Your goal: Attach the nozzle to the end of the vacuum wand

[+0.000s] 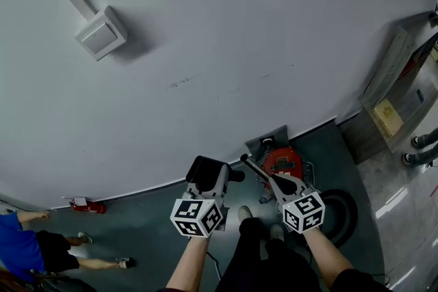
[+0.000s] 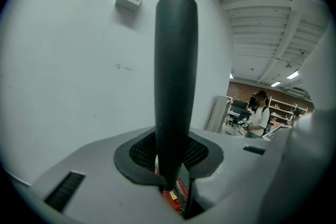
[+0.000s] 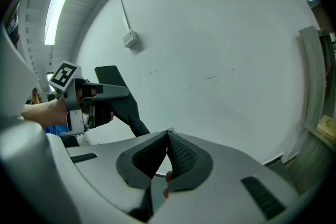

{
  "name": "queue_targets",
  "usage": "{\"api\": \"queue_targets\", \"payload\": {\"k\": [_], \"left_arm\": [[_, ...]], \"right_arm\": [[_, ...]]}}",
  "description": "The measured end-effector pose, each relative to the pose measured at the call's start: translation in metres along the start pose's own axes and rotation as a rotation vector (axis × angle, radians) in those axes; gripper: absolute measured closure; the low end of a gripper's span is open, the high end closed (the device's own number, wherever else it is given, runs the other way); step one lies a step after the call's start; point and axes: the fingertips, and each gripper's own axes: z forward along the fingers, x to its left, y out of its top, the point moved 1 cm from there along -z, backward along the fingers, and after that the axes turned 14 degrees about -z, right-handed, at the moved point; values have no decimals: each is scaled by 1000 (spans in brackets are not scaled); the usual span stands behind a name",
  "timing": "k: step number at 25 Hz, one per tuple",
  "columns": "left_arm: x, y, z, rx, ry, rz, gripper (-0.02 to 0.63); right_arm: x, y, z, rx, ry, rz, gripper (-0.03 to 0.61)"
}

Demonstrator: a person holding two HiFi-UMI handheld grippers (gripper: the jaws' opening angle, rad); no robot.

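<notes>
**Nozzle clamped in the left gripper, right gripper shut and apart from it**

Nearest the camera, the person's two forearms reach forward, each with a marker cube on top. The left gripper (image 2: 170, 183) has its jaws closed on the nozzle (image 2: 176, 86) — a long, black, flattened piece. In the left gripper view its lower end sits pinched between the dark pads, and the rest rises straight up out of the jaws to a rounded tip. A scrap of red shows through the gap below the pads.

The right gripper (image 3: 169, 136) has its jaws drawn fully together, tips meeting in a point, and nothing can be made out between the pads. From its view the nozzle stands up and to the left, held in the other gripper and clear of these jaws. In the head view the two grippers are side by side with a gap between them.

Just beyond the right gripper's tip, the head view shows a slim dark tube (image 1: 254, 167) slanting up and left — apparently the vacuum wand. Whether the gripper touches it cannot be told. Behind the tube a red vacuum body (image 1: 284, 162) sits on the dark floor (image 1: 144, 215), at the foot of the wall.

Farther off, the pale wall (image 1: 239, 44) carries a small box (image 1: 100, 33) fed by a conduit, and boards (image 1: 391, 89) lean at the right. A person in blue (image 1: 20, 246) is at the lower left.
</notes>
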Motion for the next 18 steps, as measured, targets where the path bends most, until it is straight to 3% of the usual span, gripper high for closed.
{"api": "queue_targets", "payload": {"k": [14, 18], "left_arm": [[23, 23, 18, 11, -22, -13, 528], [27, 26, 18, 9, -19, -24, 528]], "right_arm": [[-2, -12, 43, 20, 32, -72, 554], [-1, -29, 61, 78, 56, -133, 491]]}}
